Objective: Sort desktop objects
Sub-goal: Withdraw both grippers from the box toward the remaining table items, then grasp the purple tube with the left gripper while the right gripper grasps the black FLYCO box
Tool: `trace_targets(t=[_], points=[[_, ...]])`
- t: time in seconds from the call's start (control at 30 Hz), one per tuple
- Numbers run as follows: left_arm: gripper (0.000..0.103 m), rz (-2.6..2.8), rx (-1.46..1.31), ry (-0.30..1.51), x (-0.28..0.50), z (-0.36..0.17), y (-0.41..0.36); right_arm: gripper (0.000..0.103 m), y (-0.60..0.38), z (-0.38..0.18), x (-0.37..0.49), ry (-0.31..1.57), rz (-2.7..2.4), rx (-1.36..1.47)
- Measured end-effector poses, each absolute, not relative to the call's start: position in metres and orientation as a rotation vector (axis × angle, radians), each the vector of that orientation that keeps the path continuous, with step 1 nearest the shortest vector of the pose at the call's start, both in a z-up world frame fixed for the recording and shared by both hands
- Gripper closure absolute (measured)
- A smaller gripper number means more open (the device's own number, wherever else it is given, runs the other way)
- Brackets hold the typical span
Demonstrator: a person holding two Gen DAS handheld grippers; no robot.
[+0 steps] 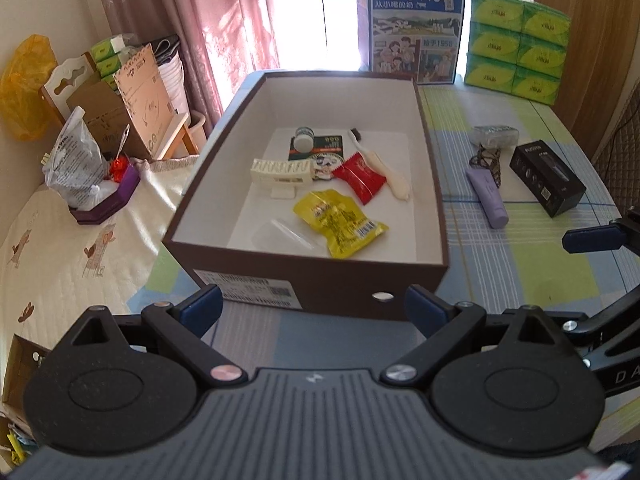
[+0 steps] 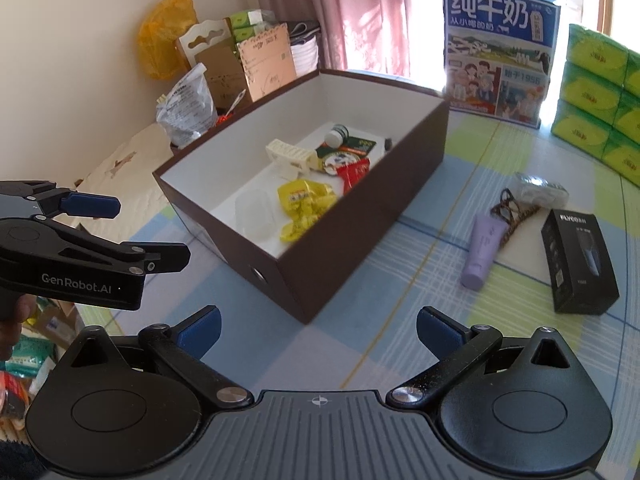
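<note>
A brown box (image 1: 320, 284) with a white inside stands on the checked tablecloth; it also shows in the right wrist view (image 2: 344, 248). In it lie a yellow packet (image 1: 340, 222), a red packet (image 1: 360, 178), a cream clip (image 1: 280, 172), a white toothbrush (image 1: 384, 168) and a small bottle (image 1: 303, 139). To its right on the cloth lie a purple tube (image 2: 482, 250), a black box (image 2: 578, 264), a patterned cord (image 2: 510, 212) and a clear pack (image 2: 538, 192). My left gripper (image 1: 314, 308) is open and empty in front of the box. My right gripper (image 2: 318, 330) is open and empty near the box's front corner.
A blue milk carton (image 2: 500, 48) and stacked green tissue packs (image 2: 596, 96) stand at the back of the table. Left of the table is a bed with bags and cardboard (image 1: 100, 128). The left gripper shows in the right wrist view (image 2: 88, 206).
</note>
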State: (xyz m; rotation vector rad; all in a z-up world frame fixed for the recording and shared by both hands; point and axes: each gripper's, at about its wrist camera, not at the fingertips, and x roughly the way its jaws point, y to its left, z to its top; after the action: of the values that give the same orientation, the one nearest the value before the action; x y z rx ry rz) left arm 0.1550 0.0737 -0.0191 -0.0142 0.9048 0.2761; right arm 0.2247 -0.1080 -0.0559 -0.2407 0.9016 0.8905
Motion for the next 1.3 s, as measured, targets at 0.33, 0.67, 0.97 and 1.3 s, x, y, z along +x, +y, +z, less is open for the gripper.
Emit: trace_targets(t=[0.33, 0.67, 0.97, 1.3], points=[[0.007, 0.276, -0.016, 0.937, 0.158, -0.027, 0.041, 0.002, -0.141, -0.064, 0.229, 0.934, 0.884, -0.253], [0.007, 0.263, -0.021, 0.948, 0.164, -0.033, 0.007, 0.002, -0.173, -0.068, 0.235, 0.941, 0.859, -0.28], [0.007, 0.233, -0.014, 0.953, 0.178, -0.039, -0.028, 0.002, -0.208, -0.069, 0.245, 0.937, 0.802, -0.28], [0.007, 0.181, 0.012, 0.955, 0.201, -0.044, -0.061, 0.002, -0.244, -0.073, 0.266, 0.955, 0.707, -0.259]])
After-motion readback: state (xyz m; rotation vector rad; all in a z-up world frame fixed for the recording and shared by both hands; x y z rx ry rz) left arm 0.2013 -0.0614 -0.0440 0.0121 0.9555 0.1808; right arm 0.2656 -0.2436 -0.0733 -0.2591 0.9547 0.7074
